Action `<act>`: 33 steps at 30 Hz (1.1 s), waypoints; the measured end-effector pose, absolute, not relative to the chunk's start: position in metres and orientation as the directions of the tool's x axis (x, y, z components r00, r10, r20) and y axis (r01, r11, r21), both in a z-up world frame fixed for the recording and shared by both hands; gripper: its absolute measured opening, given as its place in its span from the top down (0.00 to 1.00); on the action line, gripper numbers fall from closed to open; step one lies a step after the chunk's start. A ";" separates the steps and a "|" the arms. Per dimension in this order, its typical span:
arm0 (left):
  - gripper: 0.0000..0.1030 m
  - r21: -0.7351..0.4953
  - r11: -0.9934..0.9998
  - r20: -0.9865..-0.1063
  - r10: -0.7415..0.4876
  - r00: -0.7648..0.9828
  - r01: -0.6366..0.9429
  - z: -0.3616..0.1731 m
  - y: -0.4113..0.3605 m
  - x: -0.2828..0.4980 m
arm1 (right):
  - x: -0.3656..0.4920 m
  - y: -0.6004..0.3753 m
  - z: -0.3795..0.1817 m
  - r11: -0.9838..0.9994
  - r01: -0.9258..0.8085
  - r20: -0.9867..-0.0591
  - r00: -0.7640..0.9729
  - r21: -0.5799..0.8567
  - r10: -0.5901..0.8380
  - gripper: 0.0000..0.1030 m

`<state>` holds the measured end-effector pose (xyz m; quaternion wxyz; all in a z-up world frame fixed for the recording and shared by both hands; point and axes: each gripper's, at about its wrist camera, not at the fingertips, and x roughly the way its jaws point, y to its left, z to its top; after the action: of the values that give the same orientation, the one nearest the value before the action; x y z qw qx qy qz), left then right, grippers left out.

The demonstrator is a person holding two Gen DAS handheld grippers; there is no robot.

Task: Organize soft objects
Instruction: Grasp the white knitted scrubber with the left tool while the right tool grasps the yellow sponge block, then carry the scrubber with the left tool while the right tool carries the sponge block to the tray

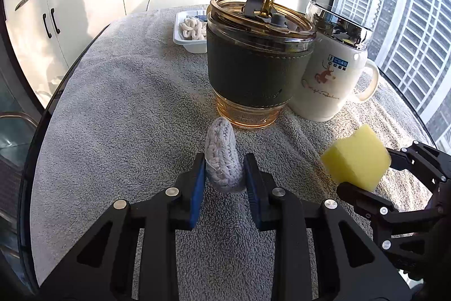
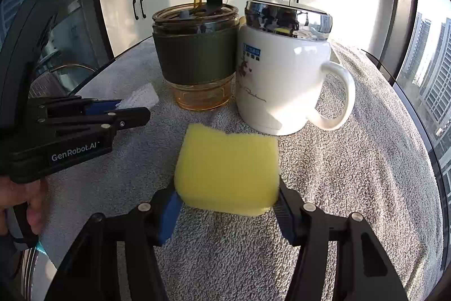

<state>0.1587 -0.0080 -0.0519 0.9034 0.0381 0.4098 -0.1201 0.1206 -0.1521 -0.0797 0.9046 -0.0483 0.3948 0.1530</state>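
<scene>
A grey-white crocheted piece [image 1: 221, 143] stands upright between the blue pads of my left gripper [image 1: 225, 160], which is shut on its lower half. From the right wrist view the same left gripper [image 2: 132, 107] shows at the left, with the crocheted piece [image 2: 142, 98] sticking out of its tip. A yellow sponge [image 2: 228, 165] is squeezed between the pads of my right gripper [image 2: 227, 196] and is held just above the towel. In the left wrist view the sponge [image 1: 355, 154] and right gripper [image 1: 375, 174] sit at the right edge.
An amber glass tumbler [image 1: 259, 64] with a dark sleeve and straw stands just ahead, a white lidded mug [image 1: 329, 75] touching its right side. A white tray [image 1: 191, 47] with cream knotted pieces sits behind. A grey towel [image 1: 126, 103] covers the round table.
</scene>
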 end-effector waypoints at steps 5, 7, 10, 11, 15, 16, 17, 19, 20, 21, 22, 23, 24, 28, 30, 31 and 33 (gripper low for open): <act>0.75 -0.011 0.970 -0.735 -0.173 0.656 0.243 -0.044 -0.008 0.145 | 0.106 -0.163 -0.076 0.951 -0.307 -0.730 0.643 0.032 0.232 0.41; 0.75 -0.011 0.969 -0.728 -0.177 0.662 0.246 -0.040 -0.009 0.140 | 0.100 -0.169 -0.074 0.953 -0.302 -0.729 0.644 0.036 0.232 0.41; 0.75 -0.001 0.968 -0.713 -0.177 0.679 0.252 -0.031 -0.010 0.134 | 0.093 -0.179 -0.063 0.956 -0.292 -0.719 0.658 0.034 0.226 0.41; 0.75 0.000 0.967 -0.708 -0.181 0.682 0.256 -0.027 -0.010 0.133 | 0.091 -0.183 -0.058 0.957 -0.288 -0.713 0.666 0.029 0.222 0.41; 0.75 0.015 0.963 -0.678 -0.186 0.711 0.267 -0.006 -0.011 0.127 | 0.086 -0.196 -0.031 0.961 -0.275 -0.683 0.701 0.008 0.206 0.41; 0.75 0.020 0.963 -0.670 -0.187 0.718 0.269 0.000 -0.011 0.127 | 0.085 -0.200 -0.022 0.962 -0.272 -0.673 0.711 0.002 0.202 0.41; 0.75 0.024 0.962 -0.662 -0.188 0.725 0.271 0.006 -0.011 0.127 | 0.085 -0.205 -0.013 0.963 -0.268 -0.662 0.722 -0.002 0.200 0.41; 0.75 0.031 0.961 -0.649 -0.191 0.736 0.277 0.017 -0.010 0.129 | 0.086 -0.210 0.004 0.964 -0.265 -0.642 0.742 -0.014 0.194 0.41; 0.75 0.037 0.960 -0.644 -0.189 0.741 0.278 0.022 -0.010 0.131 | 0.088 -0.213 0.012 0.965 -0.263 -0.634 0.750 -0.023 0.189 0.41; 0.75 0.047 0.960 -0.635 -0.184 0.750 0.276 0.029 -0.008 0.135 | 0.090 -0.215 0.019 0.965 -0.261 -0.625 0.759 -0.035 0.183 0.41; 0.75 0.056 0.960 -0.627 -0.179 0.758 0.273 0.035 -0.006 0.138 | 0.092 -0.218 0.027 0.965 -0.259 -0.617 0.767 -0.045 0.177 0.41; 0.75 0.061 0.961 -0.617 -0.177 0.767 0.271 0.044 -0.005 0.141 | 0.096 -0.221 0.034 0.964 -0.260 -0.611 0.772 -0.050 0.176 0.41; 0.75 0.068 0.961 -0.607 -0.172 0.776 0.267 0.053 -0.002 0.145 | 0.099 -0.224 0.042 0.964 -0.262 -0.605 0.776 -0.053 0.177 0.41; 0.75 0.102 0.962 -0.568 -0.153 0.809 0.254 0.089 0.004 0.171 | 0.119 -0.235 0.074 0.962 -0.254 -0.571 0.806 -0.099 0.154 0.41; 0.75 0.113 0.963 -0.554 -0.145 0.820 0.246 0.106 0.008 0.189 | 0.133 -0.240 0.089 0.961 -0.251 -0.560 0.815 -0.111 0.148 0.41; 0.75 0.115 0.963 -0.548 -0.144 0.824 0.245 0.113 0.010 0.197 | 0.139 -0.241 0.096 0.961 -0.249 -0.554 0.821 -0.123 0.141 0.41; 0.75 0.124 0.961 -0.542 -0.143 0.828 0.247 0.126 0.011 0.214 | 0.153 -0.244 0.111 0.959 -0.243 -0.540 0.831 -0.145 0.129 0.41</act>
<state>0.2140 0.0114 0.1265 0.9514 0.0946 0.2745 -0.1024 0.1534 -0.2435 0.1108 0.9513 -0.1042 0.2734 0.0976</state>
